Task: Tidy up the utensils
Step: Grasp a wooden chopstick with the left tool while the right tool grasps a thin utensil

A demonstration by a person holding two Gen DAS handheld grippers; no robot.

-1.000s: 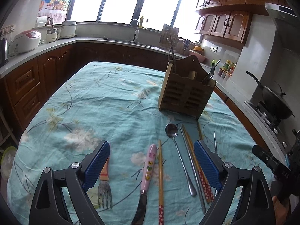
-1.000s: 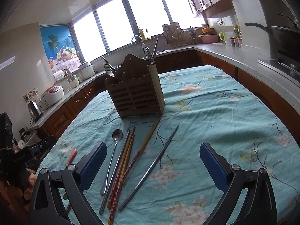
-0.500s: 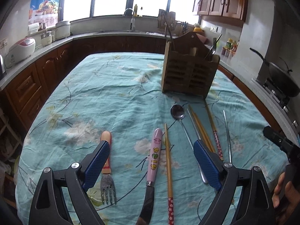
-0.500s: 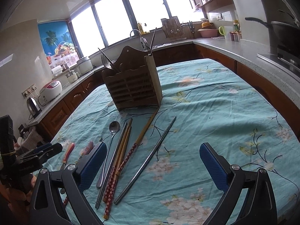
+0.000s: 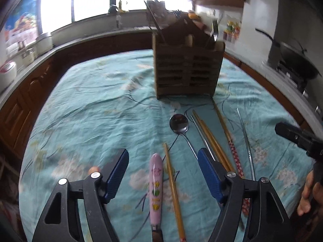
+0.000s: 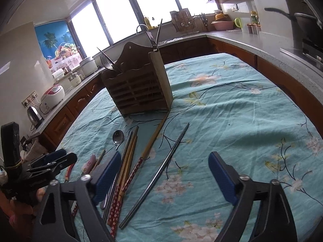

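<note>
A wooden utensil holder (image 5: 187, 66) (image 6: 139, 84) stands upright on the teal floral tablecloth (image 5: 97, 113), with forks and chopsticks in it. In front of it lie a steel spoon (image 5: 179, 123) (image 6: 118, 136), wooden chopsticks (image 5: 210, 137), red-patterned chopsticks (image 6: 137, 167) and a steel chopstick (image 6: 161, 171). My left gripper (image 5: 163, 173) hovers over the pink-handled knife (image 5: 156, 181) and one wooden chopstick (image 5: 173, 185). Its jaws are closing and touch neither. An orange fork handle (image 5: 93, 169) peeks out behind its left finger. My right gripper (image 6: 165, 175) is closing around the chopsticks, with its pads clear of them.
Wooden cabinets and grey counters ring the table. A wok (image 5: 294, 60) sits on the stove at the right; a rice cooker (image 6: 52, 94) and kettle (image 6: 35, 114) stand on the left counter. A hand (image 5: 308, 193) holds the other gripper at the table's near edge.
My left gripper shifted right and rolled, from straddling fork and knife to straddling knife and one chopstick. Both grippers' jaws have narrowed. The right gripper came slightly closer to the chopsticks.
</note>
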